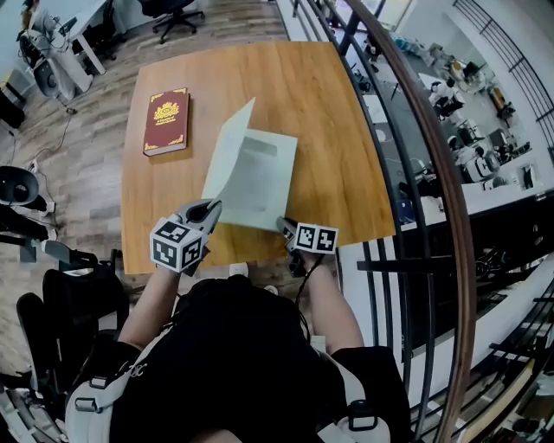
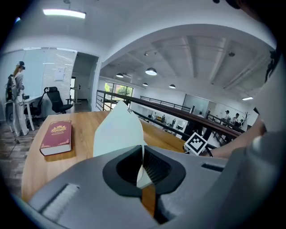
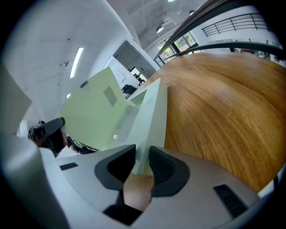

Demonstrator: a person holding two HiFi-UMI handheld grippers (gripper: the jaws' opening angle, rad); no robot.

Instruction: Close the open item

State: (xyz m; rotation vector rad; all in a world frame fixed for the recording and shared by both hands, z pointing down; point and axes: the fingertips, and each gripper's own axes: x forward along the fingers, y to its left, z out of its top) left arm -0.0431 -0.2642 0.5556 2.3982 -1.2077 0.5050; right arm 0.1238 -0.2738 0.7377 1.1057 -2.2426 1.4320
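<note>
A pale green folder [image 1: 260, 182] lies open on the wooden table [image 1: 329, 104]. Its front cover [image 1: 227, 154] stands raised and tilted, hinged along the folder's left side. My left gripper [image 1: 210, 208] is shut on the cover's near corner; in the left gripper view the thin cover [image 2: 118, 132] runs up out of the pinched jaws of that left gripper [image 2: 142, 166]. My right gripper [image 1: 284, 225] is at the folder's near right corner. In the right gripper view the folder's lower part [image 3: 149, 116] sits between the tips of the right gripper [image 3: 142, 163], which look closed on it.
A dark red book [image 1: 166, 121] with gold print lies flat at the table's far left. A curved railing [image 1: 424, 147] runs just past the table's right edge. An office chair [image 1: 173, 13] stands beyond the far edge. The person's torso fills the near side.
</note>
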